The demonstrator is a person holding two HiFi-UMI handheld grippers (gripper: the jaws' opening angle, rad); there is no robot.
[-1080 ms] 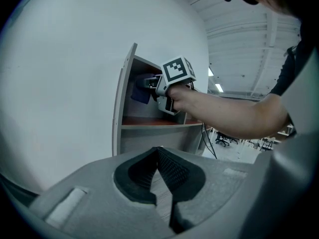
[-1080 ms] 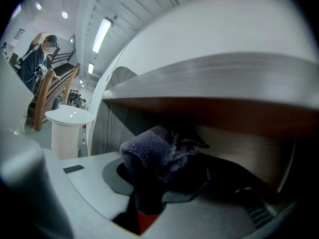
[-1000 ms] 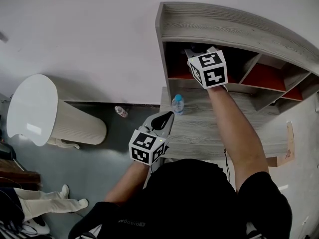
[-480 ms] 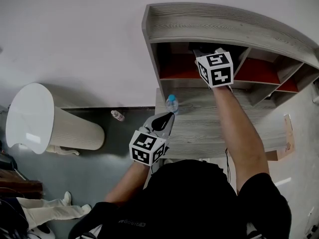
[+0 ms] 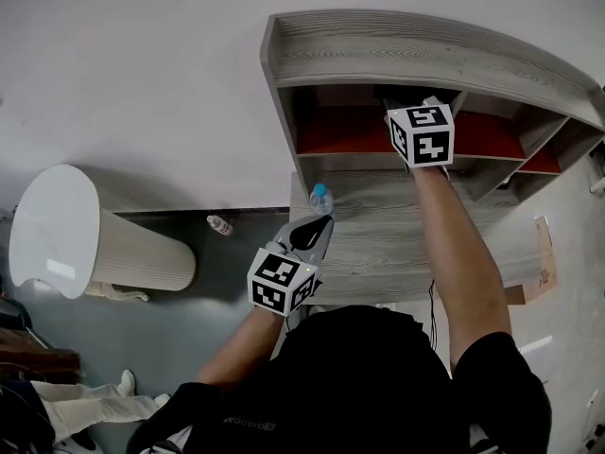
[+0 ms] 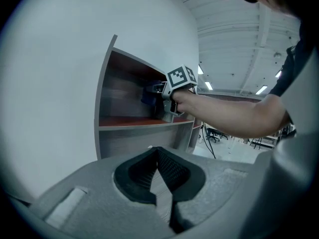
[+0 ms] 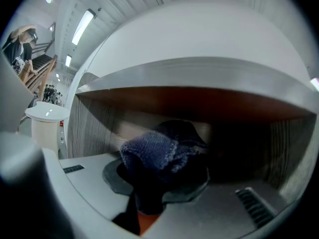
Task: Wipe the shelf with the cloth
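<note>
The right claw (image 7: 160,185) grips a bunched fold of the cloth (image 7: 149,151), seemingly soft and light, inside the shelf (image 5: 397,55); the left claw (image 6: 158,159) hangs clenched, empty

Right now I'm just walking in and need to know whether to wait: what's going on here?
A person holds a claw in each hand. The right claw is shut on a dark blue cloth and reaches into an upper compartment of the grey shelf, over its red floor. The left claw is shut and empty, held low by the desk, taking no part. A water bottle stands on the desk.
</note>
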